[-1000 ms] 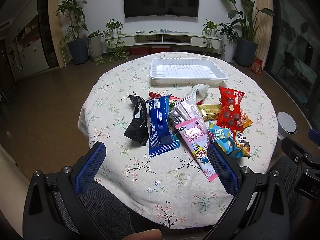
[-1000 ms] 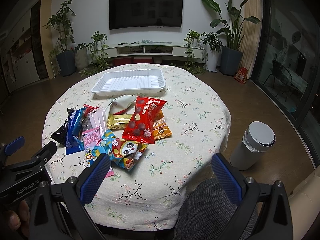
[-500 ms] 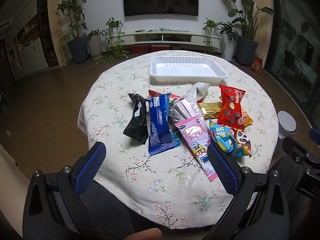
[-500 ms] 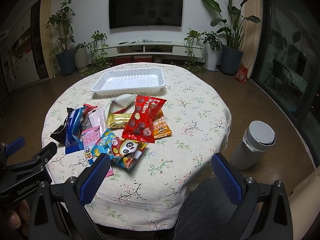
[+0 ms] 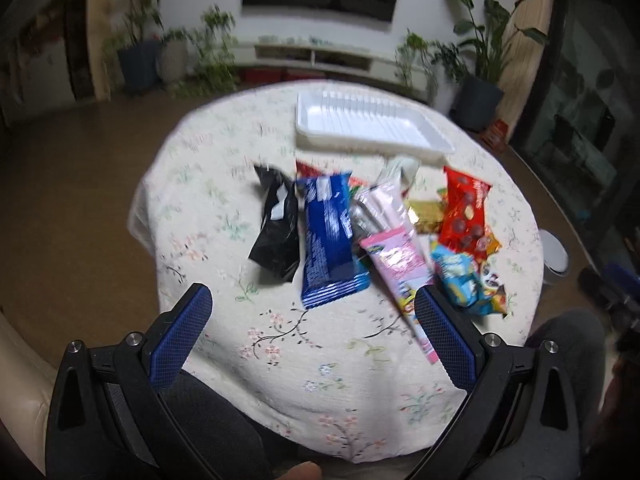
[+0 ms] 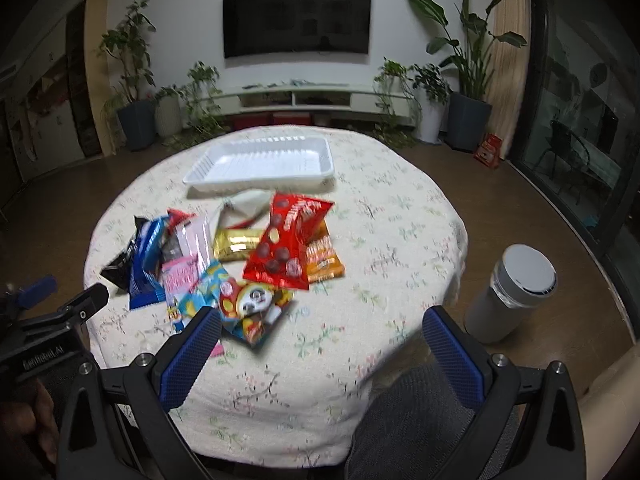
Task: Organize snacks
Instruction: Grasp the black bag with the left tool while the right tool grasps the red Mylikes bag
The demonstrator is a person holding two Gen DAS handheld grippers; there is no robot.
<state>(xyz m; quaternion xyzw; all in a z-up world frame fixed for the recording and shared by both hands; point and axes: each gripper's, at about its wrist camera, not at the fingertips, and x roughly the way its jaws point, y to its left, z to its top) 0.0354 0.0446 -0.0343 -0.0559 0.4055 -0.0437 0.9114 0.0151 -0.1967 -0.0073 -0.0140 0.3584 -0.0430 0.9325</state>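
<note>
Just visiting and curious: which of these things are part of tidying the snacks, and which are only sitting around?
Part of the job: white tray; red snack bag; blue packet; black packet; pink packet.

Just around: wall television; grey bin; potted plants.

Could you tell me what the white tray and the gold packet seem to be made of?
The white tray looks like thin moulded plastic or foam: matte white, with ribs across its floor. The gold packet looks like metallic foil film: shiny, with bright glare and creases. Both views are somewhat blurred.
</note>
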